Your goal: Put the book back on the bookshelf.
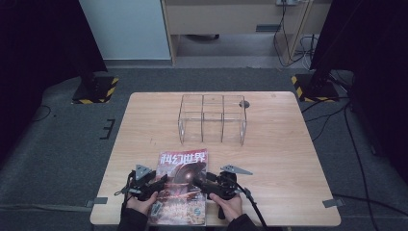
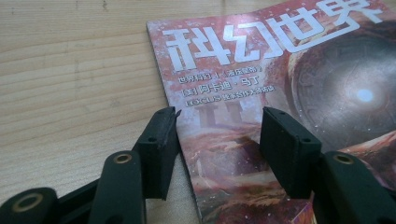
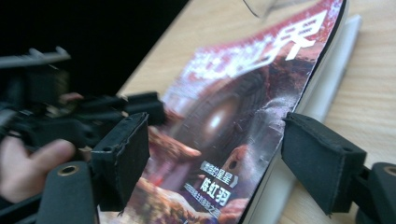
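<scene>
Basically a magazine (image 1: 182, 185), red sci-fi cover with big white title characters, lying flat near the front edge of the wooden table (image 1: 279, 159), just ahead of the person's hands. Long axis runs front to back across the table, title end pointing away toward the clear acrylic organizer (image 1: 211, 118), which stands well apart near the table's middle-back. Slight tilt to the title end, not perfectly square to the table edge.

Left gripper (image 2: 217, 126): jaws roughly half open, straddling the magazine's left edge, one pad on the wood side, one over the cover. Pads not pressing on anything that I can see.

Right gripper (image 3: 215, 140): jaws wide apart on either side of the right edge, where the cover looks raised a little off the page block. One pad sits over the cover, the other outside the edge by the pages. No clamp visible, so nothing held yet.

Progress, my read: early. Both grippers are placed at opposite side edges at the near half of the magazine, a grasp or cover lift looks about to be made. Magazine not off the table; organizer compartments look empty. Left to do: closing on it, lifting, and wherever it goes after.
</scene>
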The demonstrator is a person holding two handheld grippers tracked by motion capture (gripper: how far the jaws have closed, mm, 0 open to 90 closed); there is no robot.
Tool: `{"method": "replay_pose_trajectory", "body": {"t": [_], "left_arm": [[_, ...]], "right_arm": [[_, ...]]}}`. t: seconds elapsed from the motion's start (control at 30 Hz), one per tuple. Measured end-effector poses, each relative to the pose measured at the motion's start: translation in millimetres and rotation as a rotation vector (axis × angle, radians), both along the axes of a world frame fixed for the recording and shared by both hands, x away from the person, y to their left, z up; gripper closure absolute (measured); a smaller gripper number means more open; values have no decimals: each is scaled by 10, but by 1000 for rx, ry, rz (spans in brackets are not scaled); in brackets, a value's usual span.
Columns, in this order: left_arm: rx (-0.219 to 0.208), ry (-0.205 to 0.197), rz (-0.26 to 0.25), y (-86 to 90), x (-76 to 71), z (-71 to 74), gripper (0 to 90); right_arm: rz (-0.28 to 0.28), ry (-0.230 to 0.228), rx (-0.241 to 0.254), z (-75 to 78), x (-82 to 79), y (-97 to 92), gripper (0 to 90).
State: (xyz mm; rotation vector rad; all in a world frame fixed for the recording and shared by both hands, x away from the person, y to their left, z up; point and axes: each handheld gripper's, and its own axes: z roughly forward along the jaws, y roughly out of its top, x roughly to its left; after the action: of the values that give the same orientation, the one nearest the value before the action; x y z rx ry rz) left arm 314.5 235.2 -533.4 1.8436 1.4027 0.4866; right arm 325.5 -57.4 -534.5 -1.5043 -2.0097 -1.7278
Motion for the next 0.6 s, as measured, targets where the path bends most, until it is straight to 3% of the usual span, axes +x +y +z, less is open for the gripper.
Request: {"method": "replay_pose_trajectory", "body": {"t": [0.47, 0.6], "left_arm": [[-12, 5, 10, 3, -2, 0, 457], [-12, 5, 11, 2, -2, 0, 456]], "right_arm": [[-5, -20, 53, -2, -43, 21, 245], [-1, -20, 96, 0, -50, 21, 252]]}}
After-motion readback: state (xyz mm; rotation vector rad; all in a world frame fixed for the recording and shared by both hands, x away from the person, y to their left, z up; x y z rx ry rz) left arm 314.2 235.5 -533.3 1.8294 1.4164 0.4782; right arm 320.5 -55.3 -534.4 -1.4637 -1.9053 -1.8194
